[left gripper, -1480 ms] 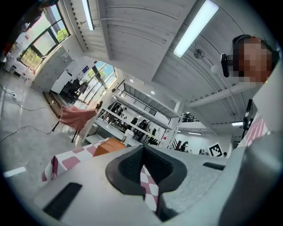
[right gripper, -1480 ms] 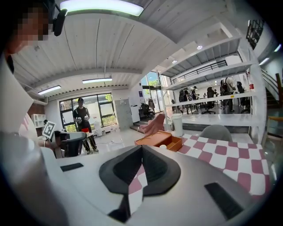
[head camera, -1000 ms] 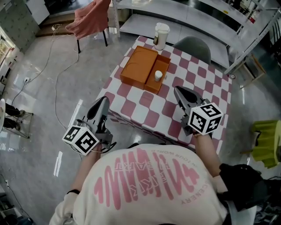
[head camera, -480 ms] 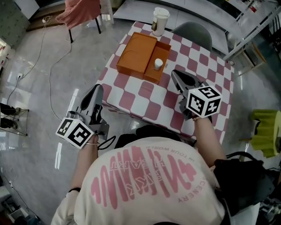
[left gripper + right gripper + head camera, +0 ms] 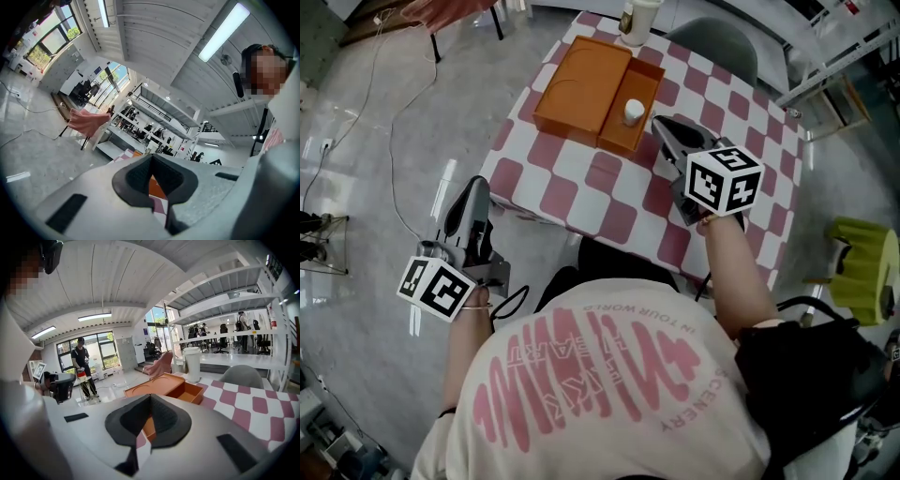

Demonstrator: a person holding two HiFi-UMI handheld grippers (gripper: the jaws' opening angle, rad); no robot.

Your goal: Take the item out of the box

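The item (image 5: pixel 633 112), a small white container, is shown upright in the open compartment of the orange box (image 5: pixel 619 137). It lies just ahead of the right hand-held gripper (image 5: pixel 664 129) and slightly to its left, apart from it. The box lid (image 5: pixel 579 82) is seen folded flat, further to that gripper's left. A pale cup (image 5: pixel 639 14) stands beyond the box, on the checkered bench (image 5: pixel 741 103).

The right hand-held gripper is held low over the bench and angled downward, its jaws pressed together on nothing. The left hand-held gripper (image 5: pixel 474 192) is held well to the left of the box, off the bench edge and over the floor (image 5: pixel 375 169). Its jaws are likewise closed and empty.

The step in hand is judged to be the approach, with the item not yet touched. For the next move, the right jaws would need to be parted and brought down around the container, then closed before it is lifted clear of the compartment walls.
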